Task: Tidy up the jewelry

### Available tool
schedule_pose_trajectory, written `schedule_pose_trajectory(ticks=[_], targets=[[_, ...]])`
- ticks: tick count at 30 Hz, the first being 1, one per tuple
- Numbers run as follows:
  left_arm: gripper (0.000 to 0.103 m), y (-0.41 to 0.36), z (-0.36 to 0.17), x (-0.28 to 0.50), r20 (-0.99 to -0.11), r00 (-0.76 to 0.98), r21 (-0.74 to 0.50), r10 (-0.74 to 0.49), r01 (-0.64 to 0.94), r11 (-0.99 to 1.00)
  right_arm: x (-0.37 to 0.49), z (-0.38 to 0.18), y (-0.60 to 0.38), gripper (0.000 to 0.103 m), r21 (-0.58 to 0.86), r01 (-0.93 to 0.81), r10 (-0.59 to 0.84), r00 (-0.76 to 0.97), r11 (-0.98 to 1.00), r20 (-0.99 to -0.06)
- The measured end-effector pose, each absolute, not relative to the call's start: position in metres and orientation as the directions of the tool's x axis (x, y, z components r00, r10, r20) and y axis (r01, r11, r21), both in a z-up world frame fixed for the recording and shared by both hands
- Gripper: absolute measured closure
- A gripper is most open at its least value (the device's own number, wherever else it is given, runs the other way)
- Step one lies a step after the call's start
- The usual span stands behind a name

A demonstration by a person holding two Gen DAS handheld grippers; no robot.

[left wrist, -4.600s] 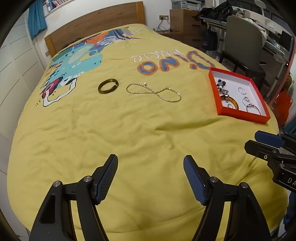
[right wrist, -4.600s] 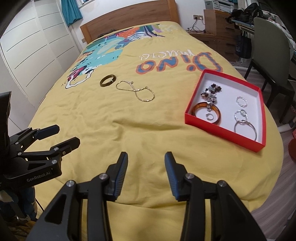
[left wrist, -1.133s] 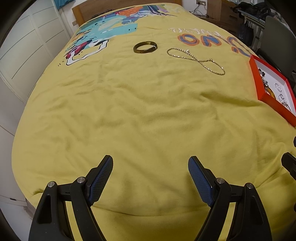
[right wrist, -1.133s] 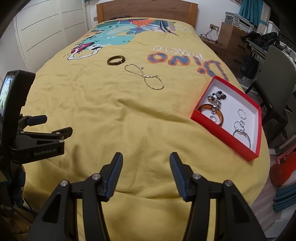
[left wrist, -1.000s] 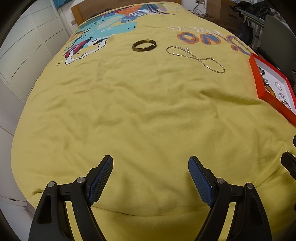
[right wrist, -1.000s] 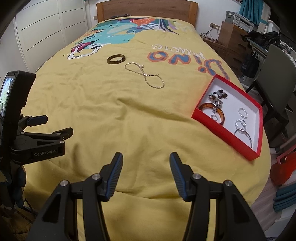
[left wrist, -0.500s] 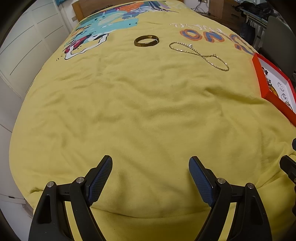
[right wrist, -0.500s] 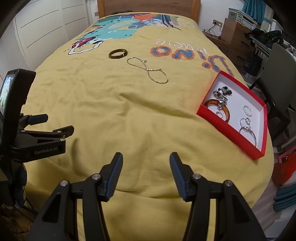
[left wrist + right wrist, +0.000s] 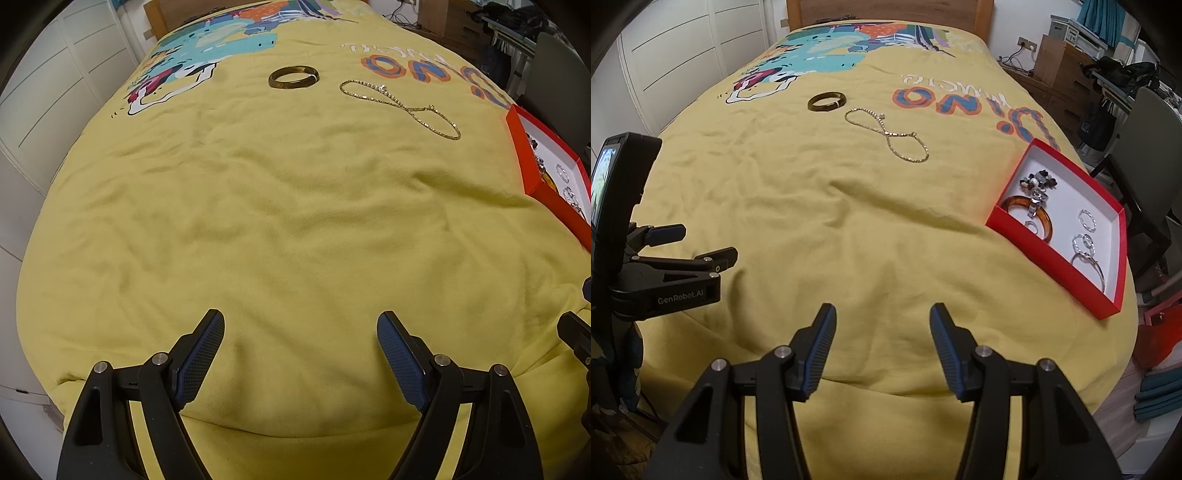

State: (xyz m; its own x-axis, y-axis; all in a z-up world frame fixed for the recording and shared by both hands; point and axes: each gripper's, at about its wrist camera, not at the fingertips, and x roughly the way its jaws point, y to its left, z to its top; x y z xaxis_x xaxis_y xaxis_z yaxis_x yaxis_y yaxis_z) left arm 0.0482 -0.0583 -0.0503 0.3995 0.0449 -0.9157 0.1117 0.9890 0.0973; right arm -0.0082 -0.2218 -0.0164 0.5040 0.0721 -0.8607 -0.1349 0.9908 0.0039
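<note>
A dark brown bangle (image 9: 293, 77) (image 9: 826, 101) and a gold chain necklace (image 9: 402, 107) (image 9: 888, 133) lie loose on the yellow bedspread (image 9: 277, 221), far from both grippers. At the right sits a red box (image 9: 1049, 266) (image 9: 554, 199) holding an amber bangle (image 9: 1015, 202), a dark beaded piece (image 9: 1038, 181) and several silver rings. My left gripper (image 9: 301, 321) hangs open over the near end of the bed with nothing between its fingers. My right gripper (image 9: 882, 314) is open too, empty. The left gripper (image 9: 698, 245) also shows at the left of the right wrist view.
A wooden headboard (image 9: 886, 11) closes the far end of the bed. White wardrobe doors (image 9: 683, 55) run along the left. A grey chair (image 9: 1145, 147), wooden drawers (image 9: 1060, 62) and a cluttered desk stand to the right, close to the box.
Both views have tipped slightly downward and nearer over the last second, so the jewelry sits a little lower in frame. Nothing on the bed has moved, and neither gripper's jaws have changed.
</note>
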Motion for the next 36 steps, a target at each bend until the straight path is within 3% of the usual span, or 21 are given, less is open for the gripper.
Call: schedule_pose_trajectory(ticks=[24, 36], targets=[[0.019, -0.052, -0.049, 0.058, -0.915, 0.404, 0.052, 0.003, 0.112, 0.992, -0.001, -0.02, -0.224, 0.052, 0.037, -0.156, 0.112, 0.504, 0.987, -0.856], [0.016, -0.022, -0.045, 0.111, -0.897, 0.439, 0.001, -0.043, 0.099, 0.995, 0.072, -0.011, -0.224, 0.052, 0.077, -0.181, 0.162, 0.524, 0.981, -0.836]])
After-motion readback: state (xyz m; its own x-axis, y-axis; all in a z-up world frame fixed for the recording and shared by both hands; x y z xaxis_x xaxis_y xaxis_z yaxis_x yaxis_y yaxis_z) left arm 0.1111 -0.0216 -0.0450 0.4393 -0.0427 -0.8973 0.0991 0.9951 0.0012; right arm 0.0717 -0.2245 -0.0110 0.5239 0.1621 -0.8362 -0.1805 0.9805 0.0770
